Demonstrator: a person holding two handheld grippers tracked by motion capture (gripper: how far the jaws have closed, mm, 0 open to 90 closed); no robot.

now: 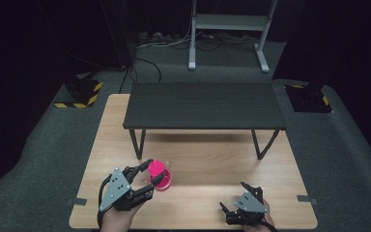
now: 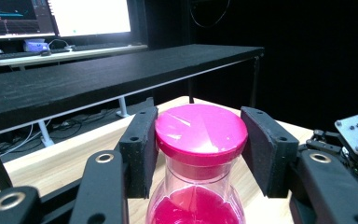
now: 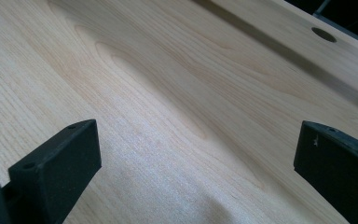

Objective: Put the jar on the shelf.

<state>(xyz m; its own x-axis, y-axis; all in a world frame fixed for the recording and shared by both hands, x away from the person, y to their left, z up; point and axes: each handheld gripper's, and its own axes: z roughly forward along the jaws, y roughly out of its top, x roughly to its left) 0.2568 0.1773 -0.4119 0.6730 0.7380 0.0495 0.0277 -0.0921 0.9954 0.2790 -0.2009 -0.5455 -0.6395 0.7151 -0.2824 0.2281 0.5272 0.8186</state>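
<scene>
Left gripper (image 1: 150,175): jaws clamped on the pink lid (image 2: 200,131) of a clear bottle (image 2: 196,200), one pad on each side. Bottle sits near the front left of the wooden table (image 1: 212,159), in front of the black bench's (image 1: 205,104) left leg. Right gripper (image 1: 235,200): jaws wide apart, nothing between them, low over bare tabletop near the front right edge. Count: one bottle, one lid, one bench, two grippers.

Clear bottle (image 2: 198,196) with pink lid (image 2: 200,133), upright, seemingly pink inside, near table's front.
</scene>
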